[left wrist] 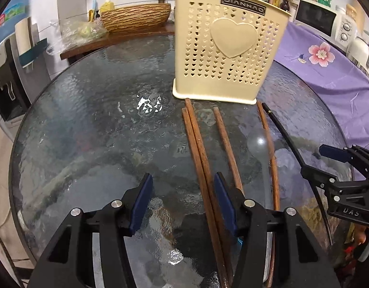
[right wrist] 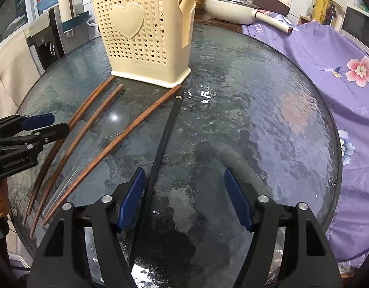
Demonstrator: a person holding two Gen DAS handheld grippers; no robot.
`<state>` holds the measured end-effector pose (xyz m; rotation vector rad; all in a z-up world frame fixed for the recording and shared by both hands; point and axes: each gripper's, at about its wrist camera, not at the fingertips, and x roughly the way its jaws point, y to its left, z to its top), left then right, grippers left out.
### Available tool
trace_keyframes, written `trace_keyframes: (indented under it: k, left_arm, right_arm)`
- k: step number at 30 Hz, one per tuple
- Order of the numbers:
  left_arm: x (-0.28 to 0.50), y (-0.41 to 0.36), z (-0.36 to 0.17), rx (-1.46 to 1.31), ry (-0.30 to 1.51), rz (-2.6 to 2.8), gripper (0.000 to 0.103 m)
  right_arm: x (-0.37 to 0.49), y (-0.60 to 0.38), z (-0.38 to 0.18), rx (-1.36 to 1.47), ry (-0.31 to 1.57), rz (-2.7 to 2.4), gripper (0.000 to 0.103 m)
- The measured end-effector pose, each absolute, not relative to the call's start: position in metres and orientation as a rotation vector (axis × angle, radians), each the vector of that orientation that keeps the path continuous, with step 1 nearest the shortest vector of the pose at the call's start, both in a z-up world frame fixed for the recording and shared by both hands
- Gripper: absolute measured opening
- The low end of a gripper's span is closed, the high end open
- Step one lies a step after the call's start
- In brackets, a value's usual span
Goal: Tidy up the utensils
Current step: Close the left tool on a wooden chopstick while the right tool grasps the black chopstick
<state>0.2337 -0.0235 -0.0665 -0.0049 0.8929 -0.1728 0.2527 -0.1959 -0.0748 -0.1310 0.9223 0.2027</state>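
Left gripper (left wrist: 183, 202) spread, nothing pinched, paired wooden chopsticks (left wrist: 198, 148) passing just inside right-hand pad at lower centre. Right gripper (right wrist: 184, 198) likewise spread, black chopstick (right wrist: 160, 148) hugging left-hand pad. Cream utensil holder (right wrist: 146, 31) upright at upper centre, clear spoon (right wrist: 117, 122) flat between chopsticks. Step judged: pre-grasp. Next: centre, lower, close.

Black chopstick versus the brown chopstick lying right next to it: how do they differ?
The black chopstick is dark with a thin gold band near its far end; the brown chopstick is plain reddish wood. The black one runs down between the right gripper pads; the brown one lies outside them. Both lie flat on the glass table, far ends near the utensil holder.
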Motion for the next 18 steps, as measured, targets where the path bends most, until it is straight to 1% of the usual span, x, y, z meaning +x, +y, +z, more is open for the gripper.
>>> trace_keyframes:
  k: [5, 12, 18]
  left_arm:
    - [0.233, -0.0121, -0.066, -0.07, 0.895, -0.187, 0.052]
    - [0.2348, -0.0212, -0.0665, -0.005, 0.888, -0.167, 0.052]
    - [0.239, -0.0142, -0.0661, -0.002, 0.904, -0.151, 0.052]
  right_arm:
    - [0.2555, -0.1991, -0.0752, -0.119, 0.927, 0.209, 0.068]
    - [0.2559, -0.1976, -0.0755, -0.124, 0.924, 0.211, 0.068]
    - [0.257, -0.1946, -0.0748, -0.143, 0.928, 0.21, 0.068]
